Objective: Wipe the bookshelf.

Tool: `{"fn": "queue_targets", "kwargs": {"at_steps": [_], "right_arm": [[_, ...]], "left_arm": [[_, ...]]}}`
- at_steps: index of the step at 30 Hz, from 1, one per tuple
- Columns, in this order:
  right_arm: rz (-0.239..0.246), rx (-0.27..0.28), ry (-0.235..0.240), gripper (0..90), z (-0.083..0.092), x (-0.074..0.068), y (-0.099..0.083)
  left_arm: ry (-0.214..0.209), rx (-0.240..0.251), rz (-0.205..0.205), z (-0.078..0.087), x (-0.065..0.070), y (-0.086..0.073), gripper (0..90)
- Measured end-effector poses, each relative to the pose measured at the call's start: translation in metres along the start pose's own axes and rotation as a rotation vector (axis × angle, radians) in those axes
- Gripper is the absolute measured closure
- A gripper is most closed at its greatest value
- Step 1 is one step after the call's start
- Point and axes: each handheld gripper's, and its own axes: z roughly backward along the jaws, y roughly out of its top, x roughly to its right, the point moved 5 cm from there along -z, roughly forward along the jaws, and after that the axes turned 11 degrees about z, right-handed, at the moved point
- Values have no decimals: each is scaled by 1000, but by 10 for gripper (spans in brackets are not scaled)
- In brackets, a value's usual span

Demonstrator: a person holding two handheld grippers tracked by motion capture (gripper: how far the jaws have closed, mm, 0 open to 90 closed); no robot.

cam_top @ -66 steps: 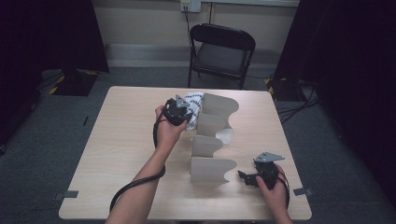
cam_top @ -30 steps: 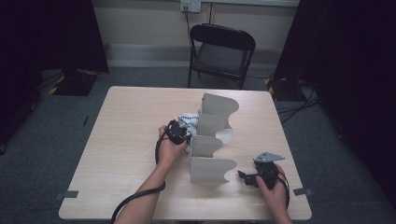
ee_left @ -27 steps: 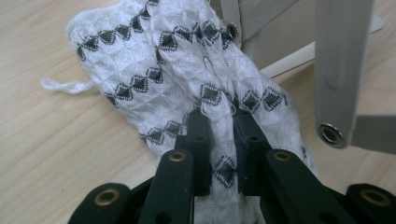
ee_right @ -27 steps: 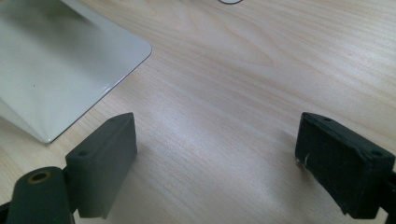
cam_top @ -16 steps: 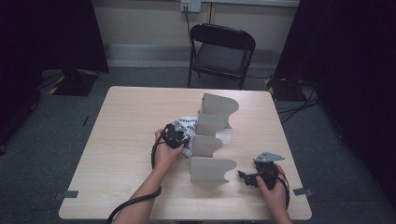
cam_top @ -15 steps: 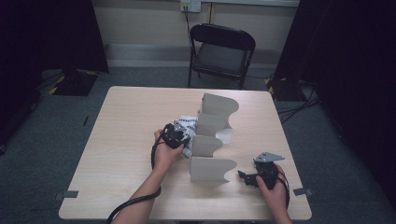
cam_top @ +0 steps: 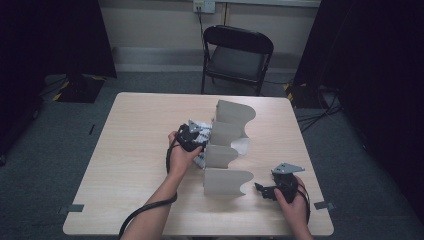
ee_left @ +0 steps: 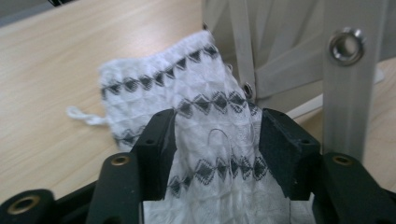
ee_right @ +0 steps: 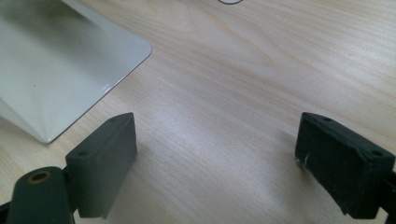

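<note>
A white cloth (ee_left: 159, 84) with rows of black diamonds lies on the wooden table, against the left side of a grey folding rack (cam_top: 223, 181) made of several upright panels. My left gripper (ee_left: 217, 126) sits low over the cloth (cam_top: 201, 128). Its jaws have just been opening, and the cloth runs loosely between the two black pads (ee_left: 159, 140). In the high view that left gripper (cam_top: 196, 138) is by the rack's second and third panels. My right gripper (cam_top: 260, 190) rests open on bare wood to the right of the nearest panel (ee_right: 56, 70), with nothing between its fingers (ee_right: 217, 135).
The rack (ee_left: 345, 70) shows metal eyelets and straps close to my left jaws. A black folding chair (cam_top: 236, 55) stands behind the table's far edge. Dark curtains hang on both sides, and cables lie on the floor at the right.
My left hand came down and toward me along the rack with the cloth, and its jaws have spread apart over it. The right hand has stayed put.
</note>
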Motion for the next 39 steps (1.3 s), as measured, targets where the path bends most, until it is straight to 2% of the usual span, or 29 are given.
{"fn": "queue_targets", "kwargs": {"at_steps": [4,6,8,10,15,20,23,25,26,27,31,32,39], "right_arm": [[0,0,0,120,0,0,0],[0,0,0,120,0,0,0],[0,0,0,120,0,0,0],[0,0,0,120,0,0,0],[0,0,0,120,0,0,0],[0,0,0,120,0,0,0],[0,0,0,120,0,0,0],[0,0,0,120,0,0,0],[0,0,0,120,0,0,0],[0,0,0,120,0,0,0],[0,0,0,120,0,0,0],[0,0,0,120,0,0,0],[0,0,0,120,0,0,0]], "left_arm": [[3,-16,-17,-6,1,-4,469],[9,-49,-31,-9,0,-9,477],[1,-54,-13,-10,-1,-14,495],[-10,-36,1,-11,-2,-16,514],[-16,-62,-29,-8,1,-17,608],[-29,-68,-16,-4,3,-20,658],[-26,-82,-28,0,4,-22,687],[-28,-89,-20,2,5,-23,701],[-26,-94,-30,3,5,-24,709],[-26,-103,-18,4,5,-25,716],[-35,-115,-27,9,6,-28,729],[-42,-107,-10,10,7,-29,734],[-59,-126,-4,18,7,-34,785]]}}
